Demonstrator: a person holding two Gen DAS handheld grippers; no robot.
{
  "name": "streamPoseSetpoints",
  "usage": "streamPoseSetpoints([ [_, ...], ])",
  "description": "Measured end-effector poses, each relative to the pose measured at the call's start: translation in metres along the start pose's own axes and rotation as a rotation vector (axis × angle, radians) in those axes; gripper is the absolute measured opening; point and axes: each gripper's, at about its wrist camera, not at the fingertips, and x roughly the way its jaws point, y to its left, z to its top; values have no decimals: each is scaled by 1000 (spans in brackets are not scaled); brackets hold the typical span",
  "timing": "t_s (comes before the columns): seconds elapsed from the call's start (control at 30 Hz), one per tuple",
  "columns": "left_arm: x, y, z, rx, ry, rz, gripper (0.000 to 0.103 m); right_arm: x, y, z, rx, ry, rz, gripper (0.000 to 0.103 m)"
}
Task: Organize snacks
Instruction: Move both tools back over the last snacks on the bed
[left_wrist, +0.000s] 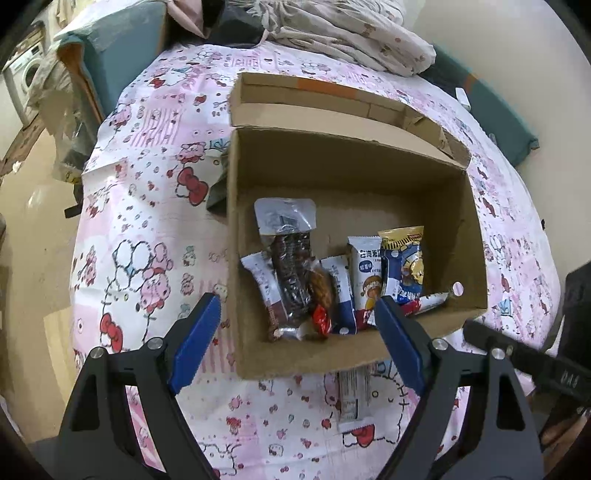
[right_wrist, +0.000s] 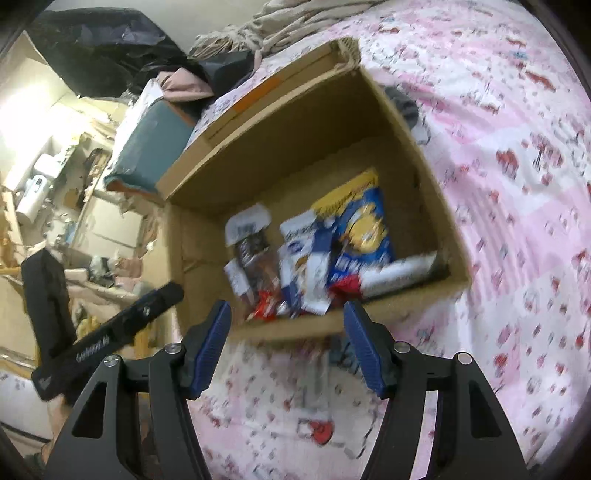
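Snacks: about eight wrapped packets (left_wrist: 332, 284) fill your one brown cardboard box (left_wrist: 369, 177) at centre frame, one white packet (left_wrist: 352, 397) lies below it, and your left gripper (left_wrist: 299, 317) and right gripper (right_wrist: 286, 325) both gape empty.

An open cardboard box (left_wrist: 343, 177) sat on a pink patterned bedspread (left_wrist: 155, 229). Its far half was bare floor, open from above; snack packets (left_wrist: 325, 280) crowded the near wall. One packet (left_wrist: 352, 397) lay on the bedspread just outside it.

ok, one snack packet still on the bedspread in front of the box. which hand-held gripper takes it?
Left, probably. The snack packet lies just ahead of the open left hand-held gripper, near its right finger. Right view is too blurred to judge.
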Motion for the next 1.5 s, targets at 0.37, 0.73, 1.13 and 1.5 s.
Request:
streamPoseSetpoints([
  [0.37, -43, 48, -44, -184, 32, -37, 83, 65, 21, -34, -149, 140, -167, 70],
  [0.73, -37, 80, -67, -327, 71, -37, 83, 133, 24, -33, -318, 192, -309, 70],
  [1.13, -41, 84, -57, -371, 10, -35, 83, 133, 62, -76, -442, 337, -100, 7],
  [1.5, -9, 93, -89, -409, 139, 137, 83, 103, 41, -81, -303, 291, -197, 12],
])
